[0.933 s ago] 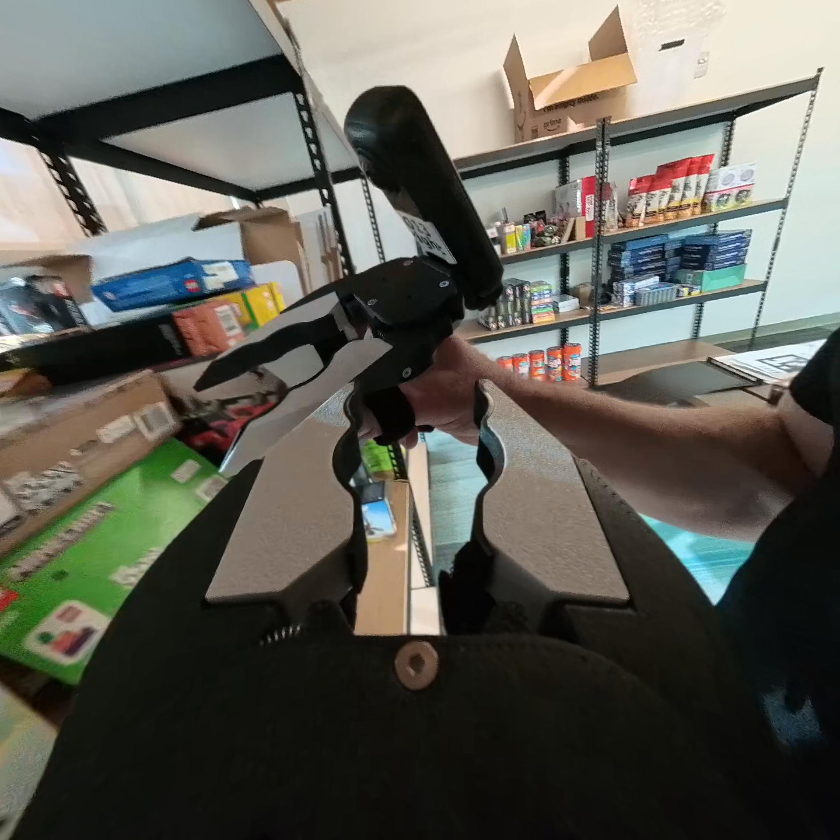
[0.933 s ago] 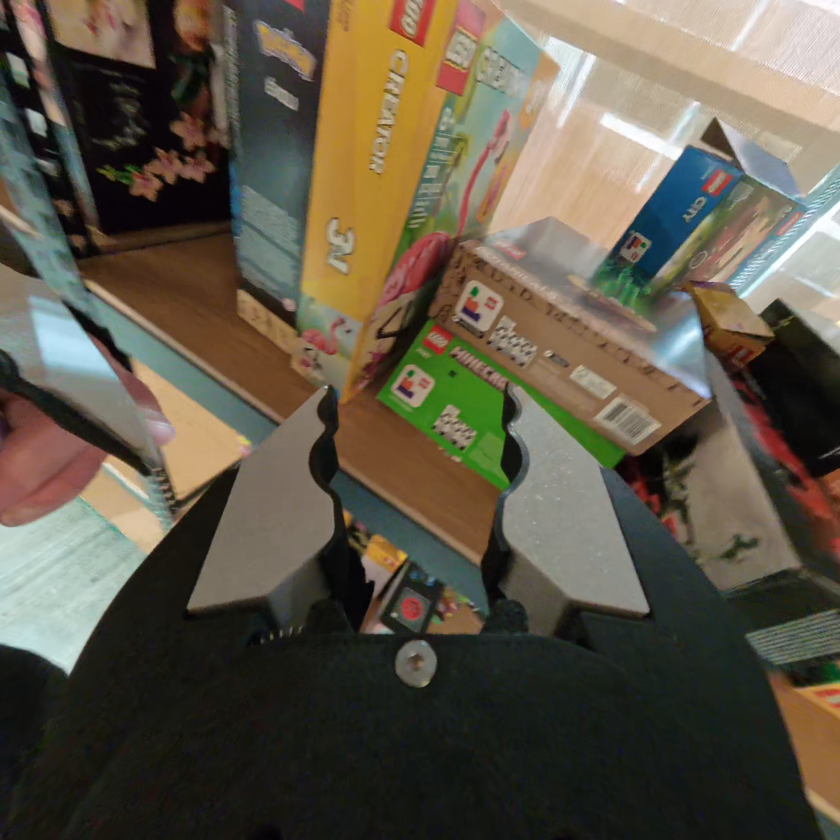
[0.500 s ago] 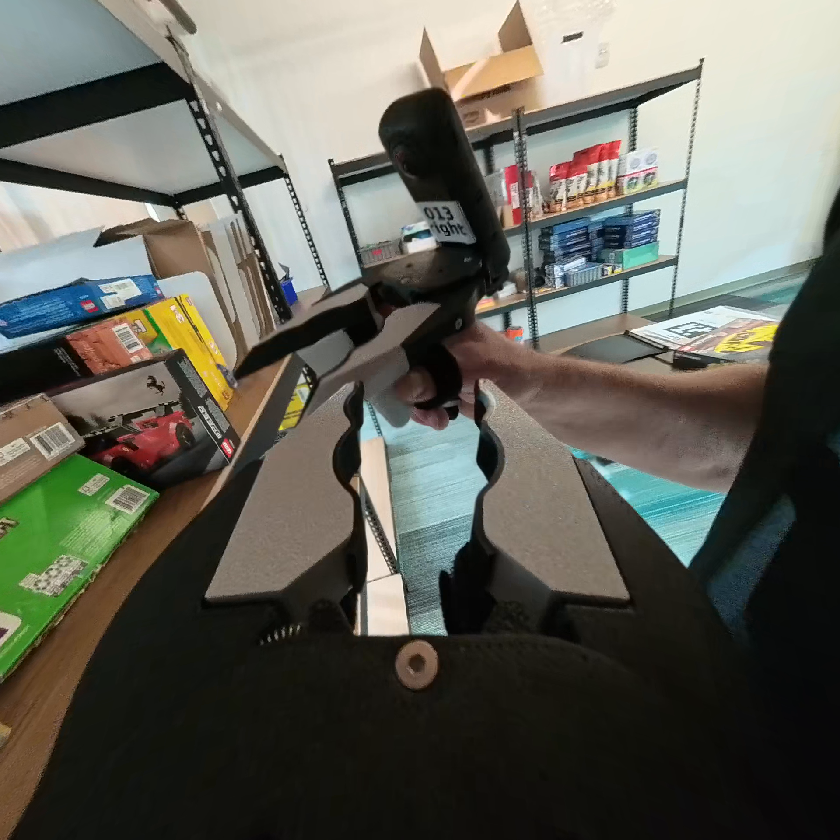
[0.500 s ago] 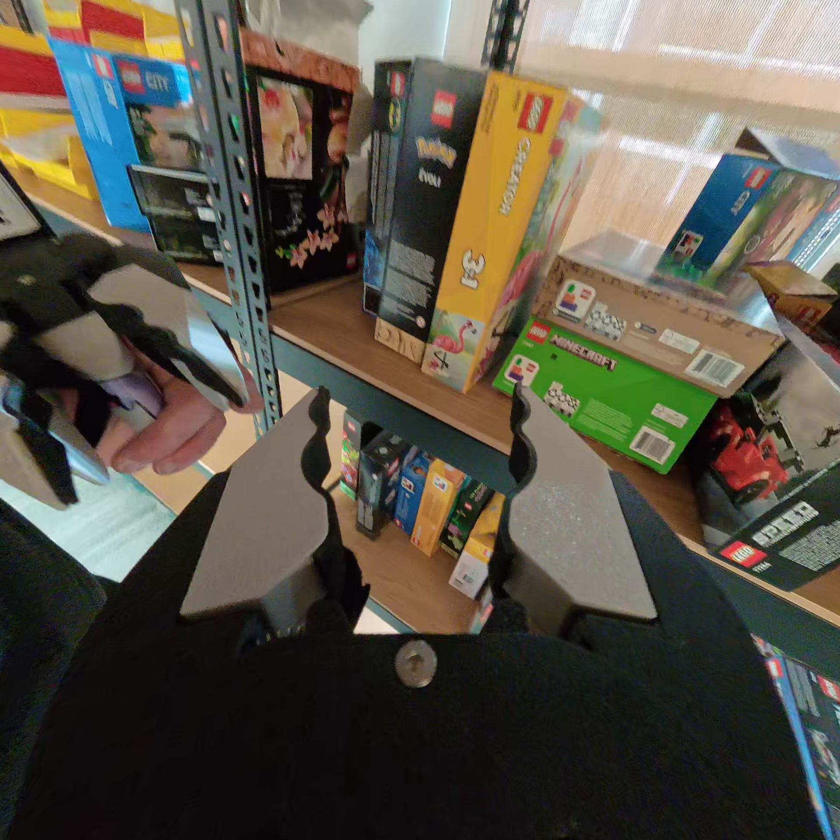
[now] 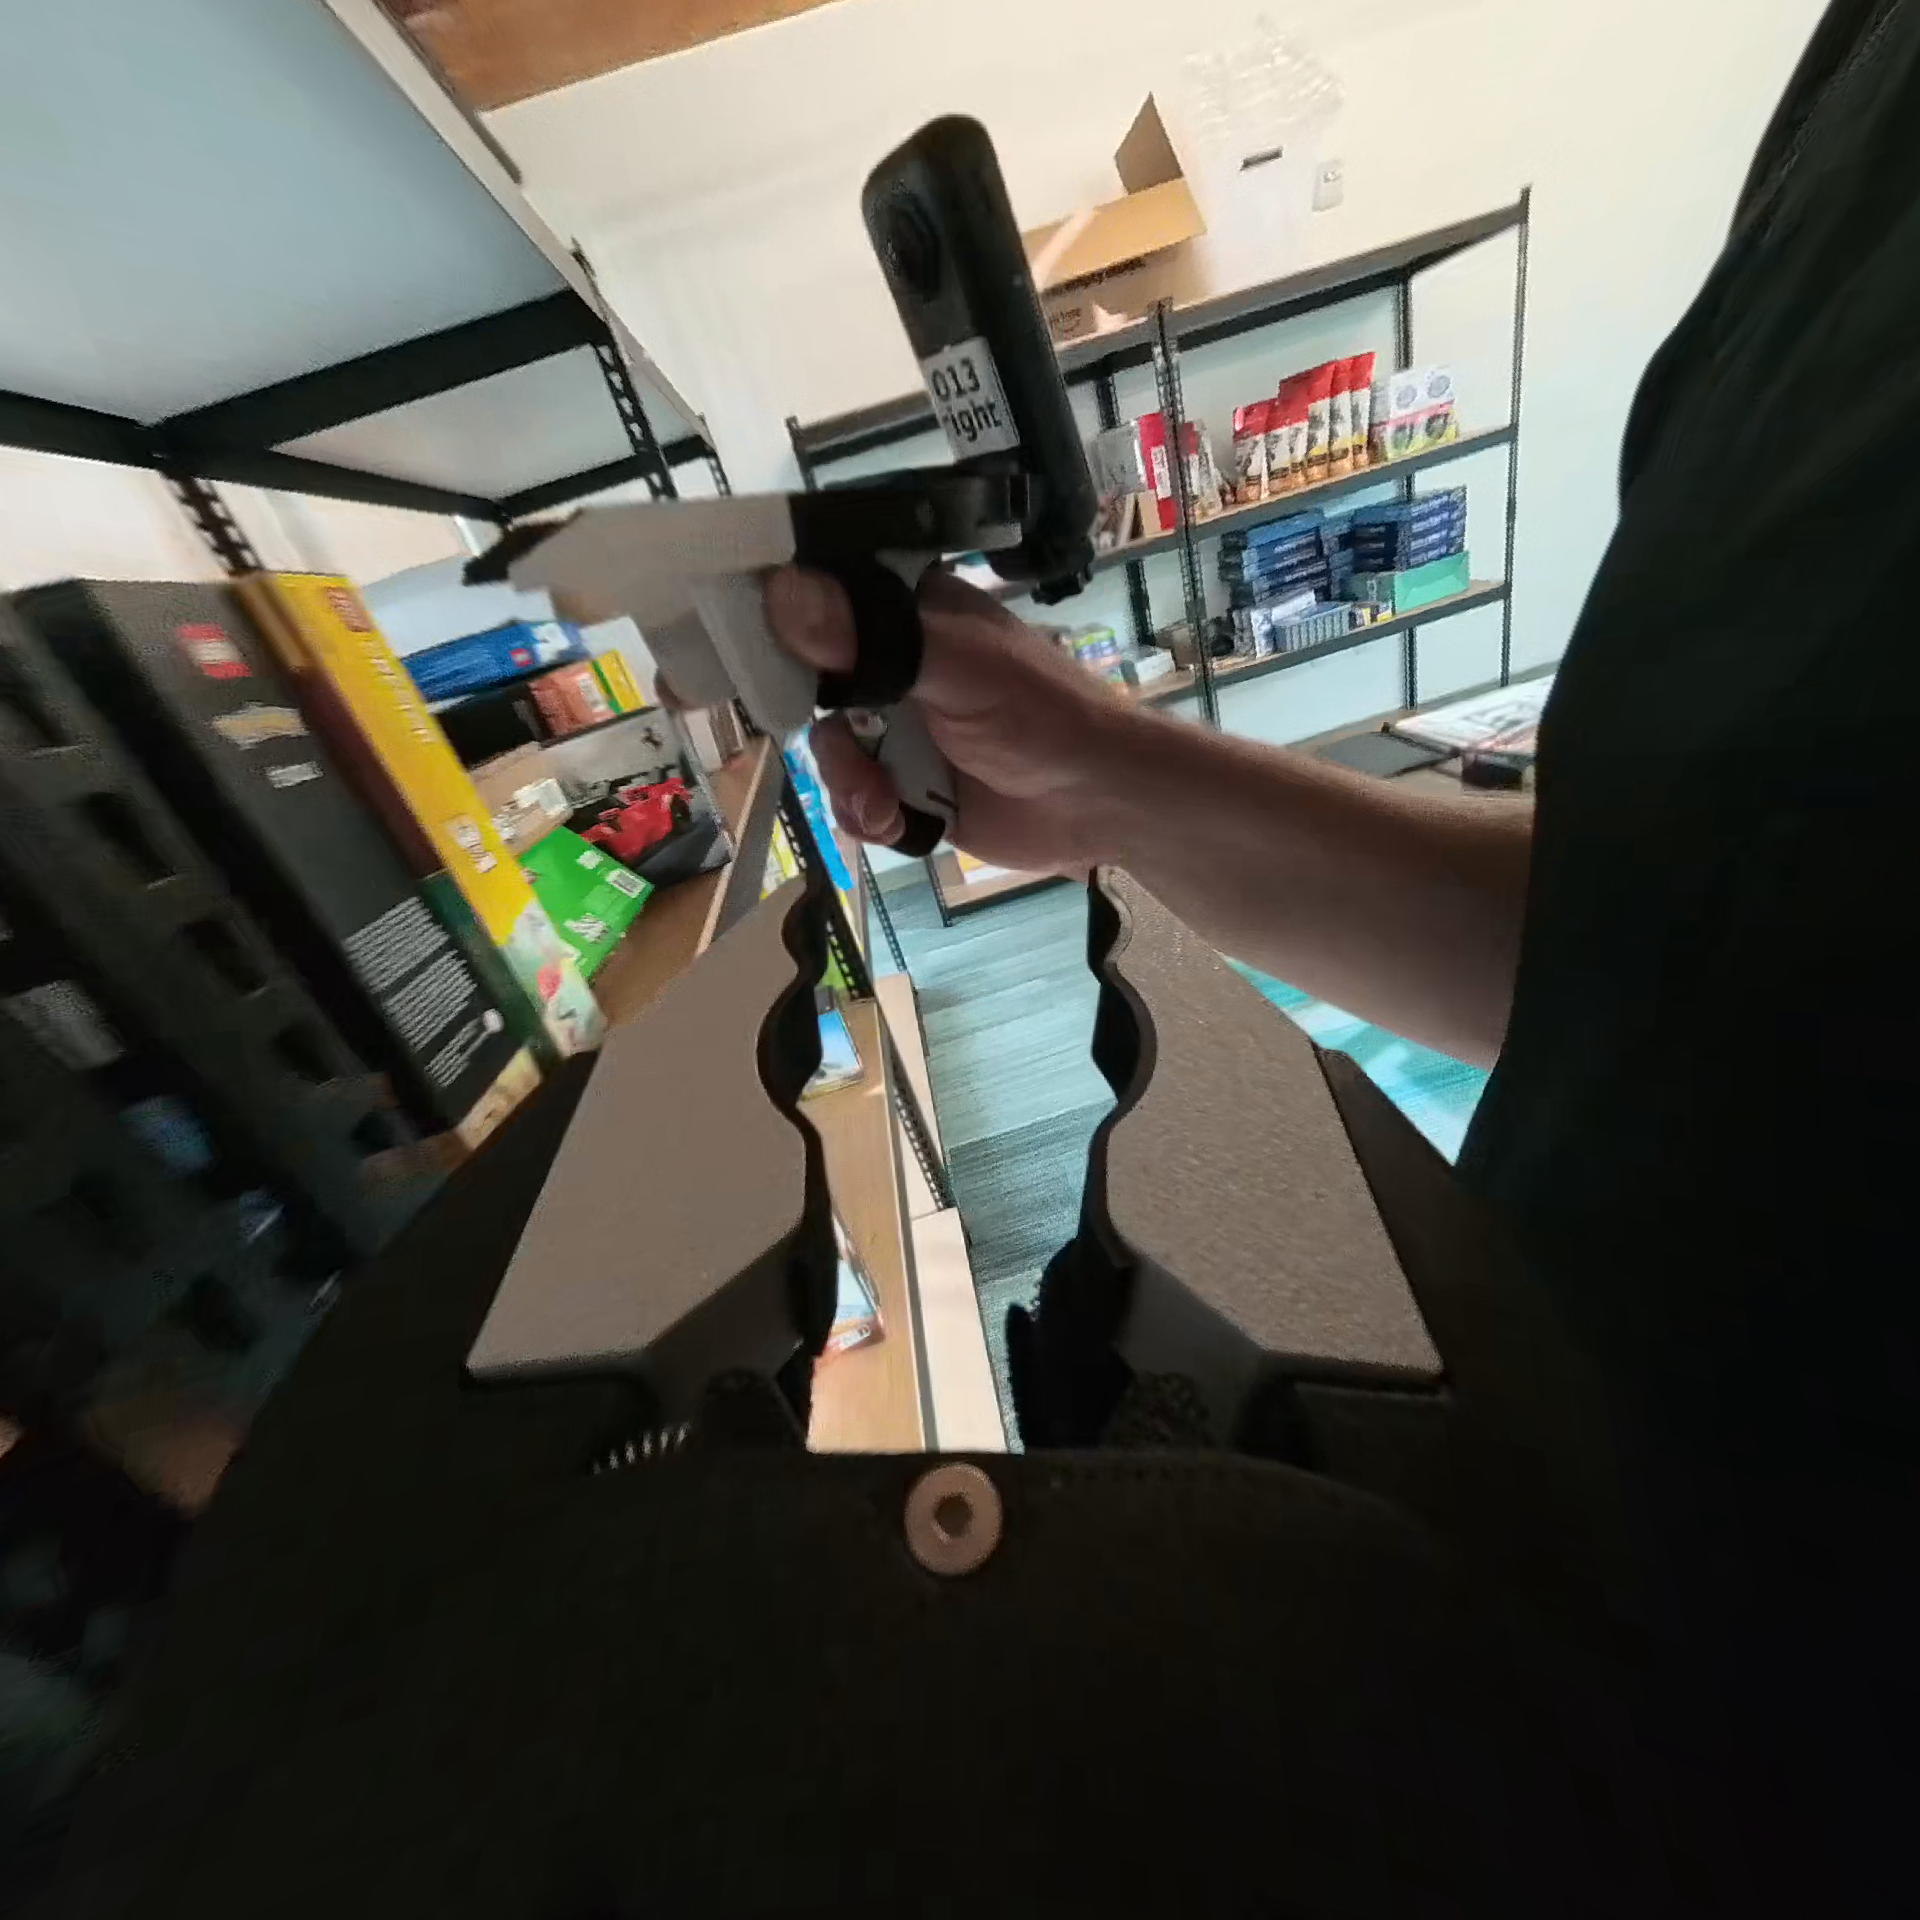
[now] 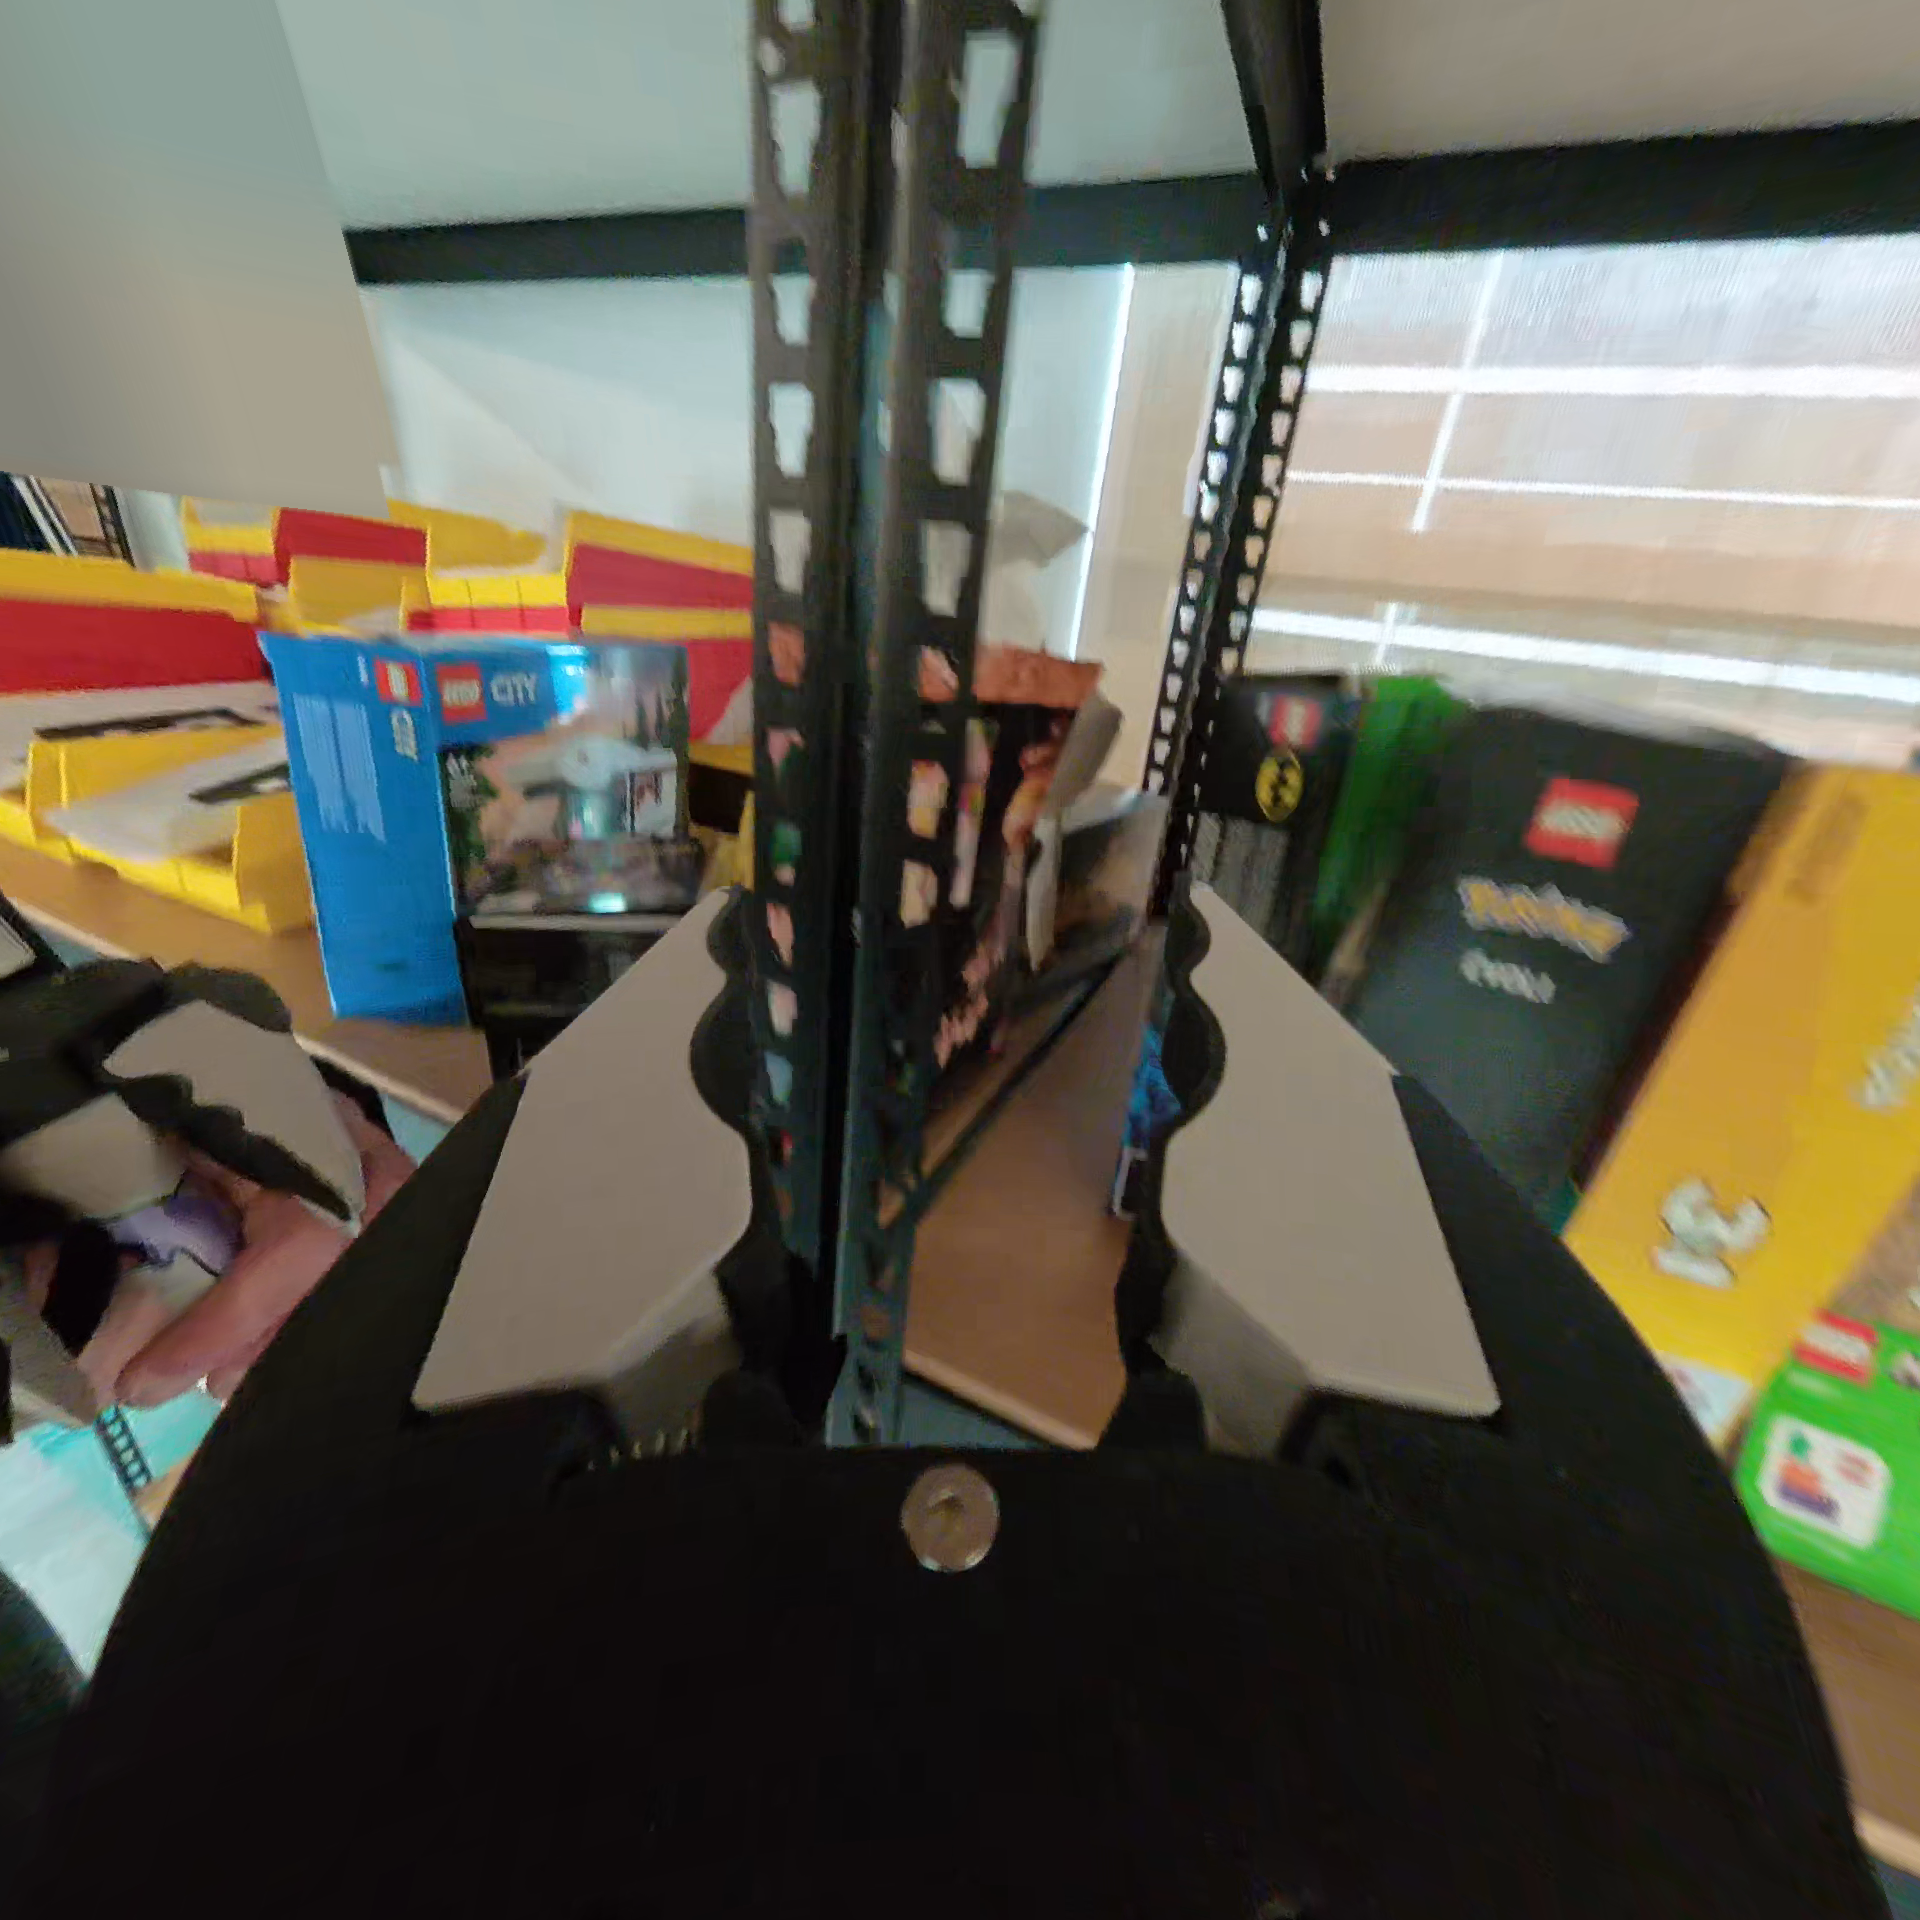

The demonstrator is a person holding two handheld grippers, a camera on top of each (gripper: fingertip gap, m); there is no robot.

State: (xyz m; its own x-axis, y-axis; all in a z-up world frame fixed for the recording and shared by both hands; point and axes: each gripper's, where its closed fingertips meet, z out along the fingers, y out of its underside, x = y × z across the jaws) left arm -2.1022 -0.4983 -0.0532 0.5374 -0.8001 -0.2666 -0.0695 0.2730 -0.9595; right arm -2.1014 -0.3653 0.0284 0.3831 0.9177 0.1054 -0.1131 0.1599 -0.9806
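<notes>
- The left gripper (image 5: 951, 914) has its jaws wide and bare, with the shelf edge (image 5: 750, 831) just beyond the left jaw.
- The right gripper (image 6: 956, 914) has its jaws wide, with a black shelf post (image 6: 862, 623) standing beyond them.

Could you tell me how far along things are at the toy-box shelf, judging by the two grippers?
Nothing looks picked up: the boxes, such as the yellow box and blue box, sit on the shelf. In hand: nothing. The left gripper and right gripper both have jaws open and empty, the right facing the shelf's black upright post. Any handling remains.
</notes>
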